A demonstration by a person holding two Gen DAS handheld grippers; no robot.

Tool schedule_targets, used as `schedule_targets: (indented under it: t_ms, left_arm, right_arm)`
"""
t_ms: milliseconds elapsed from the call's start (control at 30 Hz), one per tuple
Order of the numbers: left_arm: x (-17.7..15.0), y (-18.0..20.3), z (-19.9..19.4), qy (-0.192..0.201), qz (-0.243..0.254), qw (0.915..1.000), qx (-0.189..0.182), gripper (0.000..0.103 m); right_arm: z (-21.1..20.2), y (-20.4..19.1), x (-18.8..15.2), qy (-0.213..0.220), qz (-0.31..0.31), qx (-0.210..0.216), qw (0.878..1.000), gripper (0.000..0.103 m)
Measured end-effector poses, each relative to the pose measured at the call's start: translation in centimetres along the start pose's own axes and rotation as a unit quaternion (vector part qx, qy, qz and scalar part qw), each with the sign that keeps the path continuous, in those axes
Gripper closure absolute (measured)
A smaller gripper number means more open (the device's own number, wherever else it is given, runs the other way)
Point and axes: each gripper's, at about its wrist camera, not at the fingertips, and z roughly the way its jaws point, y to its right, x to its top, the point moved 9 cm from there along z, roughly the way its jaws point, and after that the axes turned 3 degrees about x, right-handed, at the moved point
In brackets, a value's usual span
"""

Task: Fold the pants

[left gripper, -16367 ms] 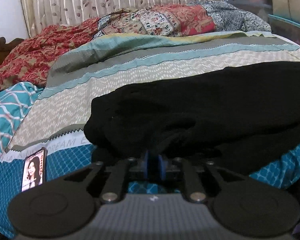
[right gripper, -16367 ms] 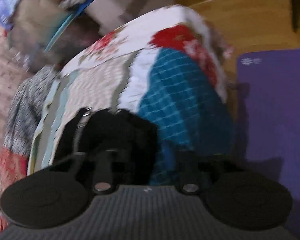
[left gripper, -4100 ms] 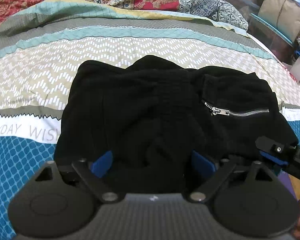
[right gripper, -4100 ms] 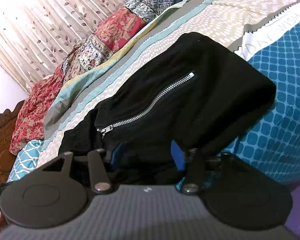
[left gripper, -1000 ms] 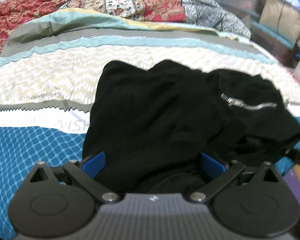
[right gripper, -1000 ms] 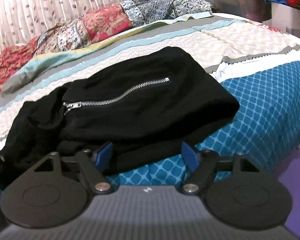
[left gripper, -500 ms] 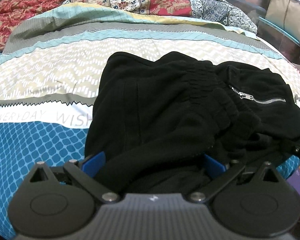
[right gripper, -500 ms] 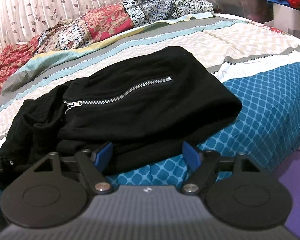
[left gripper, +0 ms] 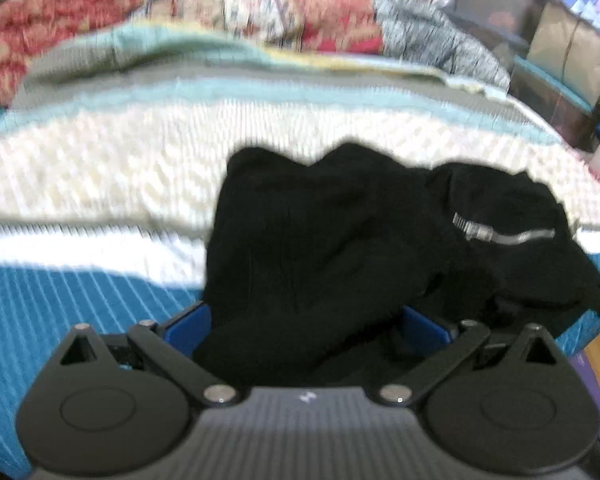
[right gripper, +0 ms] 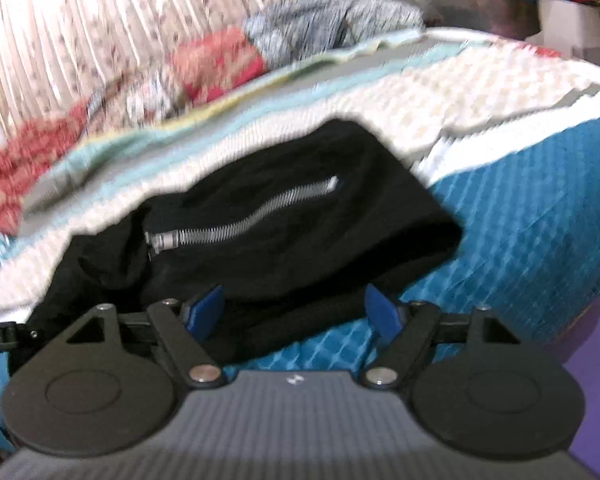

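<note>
The black pants (left gripper: 340, 248) lie bunched in a folded heap on the bed, with a silver pocket zipper (left gripper: 504, 236) on top at the right. My left gripper (left gripper: 306, 330) is open, its blue pads on either side of the near edge of the heap. In the right wrist view the pants (right gripper: 284, 224) and the zipper (right gripper: 244, 216) lie just ahead. My right gripper (right gripper: 296, 312) is open at the heap's near edge, holding nothing. Both views are blurred by motion.
The bedspread (left gripper: 100, 184) is striped cream, grey and teal, with blue check (right gripper: 520, 220) near the front edge. Patterned pillows (left gripper: 260, 16) lie at the back below a curtain (right gripper: 100, 20). Storage boxes (left gripper: 560, 60) stand at the right. A purple mat (right gripper: 596, 360) lies on the floor.
Both cameras have shifted and the views have blurred. The pants heap has kept its shape and both grippers have stayed open.
</note>
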Motion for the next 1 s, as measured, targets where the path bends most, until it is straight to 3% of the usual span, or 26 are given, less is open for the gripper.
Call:
schedule_targets:
  t_ms: [167,267,367,400,433,500,600,733,867,933,1000]
  left_arm:
    - [2.9,0.6,-2.0,0.036,-0.018,0.9987,-0.032,0.000]
    - [4.2,1.6,-1.3,0.018,-0.036,0.9972,-0.064,0.000]
    - [6.2,3.8,-0.3,0.001,-0.017,0.9961,-0.087,0.000]
    - [6.7,4.8,-0.3,0.001,-0.006,0.9955,-0.095,0.000]
    - [7.4,6.0,-0.2,0.002,0.007,0.9946,-0.104,0.000]
    - [8.9,8.5,0.1,0.002,0.034,0.9910,-0.129,0.000]
    - [10.8,12.8,1.7,-0.010,0.062,0.9848,-0.162,0.000]
    - [12.3,19.6,4.7,-0.043,0.096,0.9759,-0.191,0.000]
    - [12.0,25.0,6.9,-0.064,0.130,0.9688,-0.201,0.000]
    - [11.4,26.8,7.9,-0.065,0.162,0.9682,-0.179,0.000]
    - [10.6,27.1,8.9,-0.065,0.186,0.9693,-0.147,0.012]
  right_arm:
    - [-1.8,4.4,3.1,0.058,0.050,-0.034,0.996,0.023]
    - [-0.2,6.9,3.9,0.053,0.087,-0.043,0.994,0.023]
    - [2.2,7.9,3.7,0.027,0.097,-0.045,0.994,0.023]
    - [3.2,7.8,3.3,0.009,0.096,-0.041,0.995,0.028]
    - [3.9,7.3,2.8,-0.008,0.093,-0.034,0.995,0.051]
    - [4.3,6.1,2.7,-0.024,0.080,-0.017,0.996,0.079]
    - [3.3,3.3,3.1,-0.002,0.028,-0.021,0.999,0.087]
    - [1.7,-1.4,3.6,0.027,-0.043,0.009,0.999,0.088]
    - [1.6,-3.5,3.4,0.027,-0.090,0.027,0.995,0.088]
    - [1.4,-4.3,3.1,0.028,-0.108,0.029,0.993,0.088]
    - [1.0,-4.8,3.1,0.033,-0.120,0.039,0.992,0.088]
